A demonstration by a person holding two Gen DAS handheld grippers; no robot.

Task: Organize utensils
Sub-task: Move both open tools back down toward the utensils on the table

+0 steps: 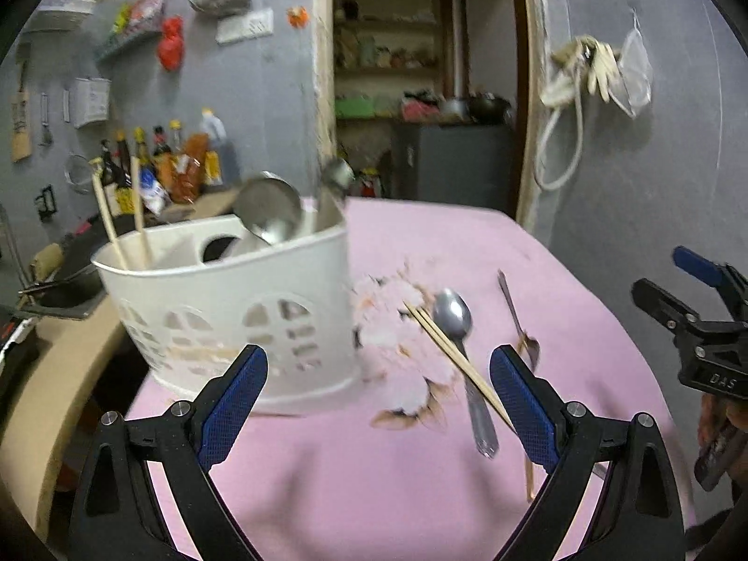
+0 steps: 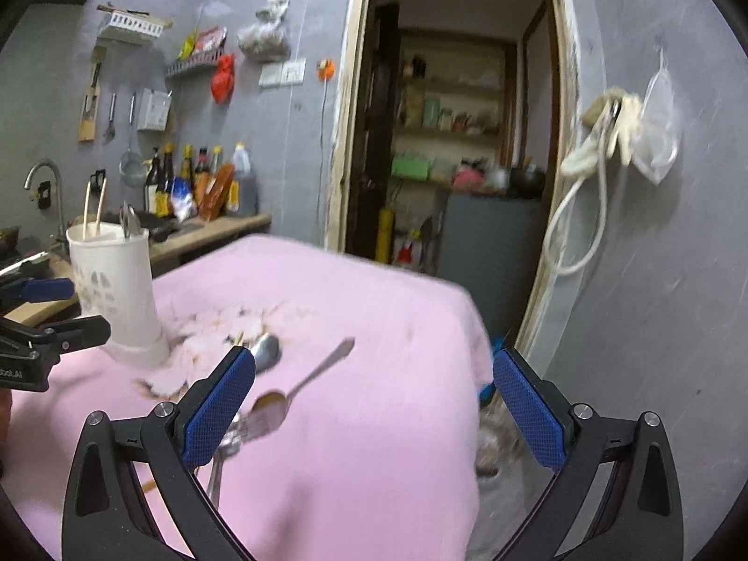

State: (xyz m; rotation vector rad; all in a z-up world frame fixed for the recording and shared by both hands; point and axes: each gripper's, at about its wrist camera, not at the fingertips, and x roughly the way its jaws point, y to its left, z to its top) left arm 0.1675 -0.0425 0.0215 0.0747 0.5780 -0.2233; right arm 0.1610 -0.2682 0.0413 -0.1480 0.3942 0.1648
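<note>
A white utensil holder (image 1: 233, 313) stands on the pink tablecloth (image 1: 374, 467), with two chopsticks (image 1: 119, 219) and steel spoons (image 1: 269, 208) standing in it. On the cloth to its right lie a large spoon (image 1: 460, 350), a pair of chopsticks (image 1: 460, 364) across it, and a small spoon (image 1: 519, 322). My left gripper (image 1: 376, 402) is open and empty, just in front of the holder. My right gripper (image 2: 374, 406) is open and empty above the small spoon (image 2: 299, 388). The holder (image 2: 114, 290) and large spoon (image 2: 266, 350) also show in the right wrist view.
A kitchen counter (image 2: 210, 233) with bottles (image 2: 196, 182) and a tap (image 2: 44, 177) stands beyond the table's left side. An open doorway (image 2: 458, 140) lies behind the table. The table's right edge (image 2: 472, 374) drops off near the grey wall.
</note>
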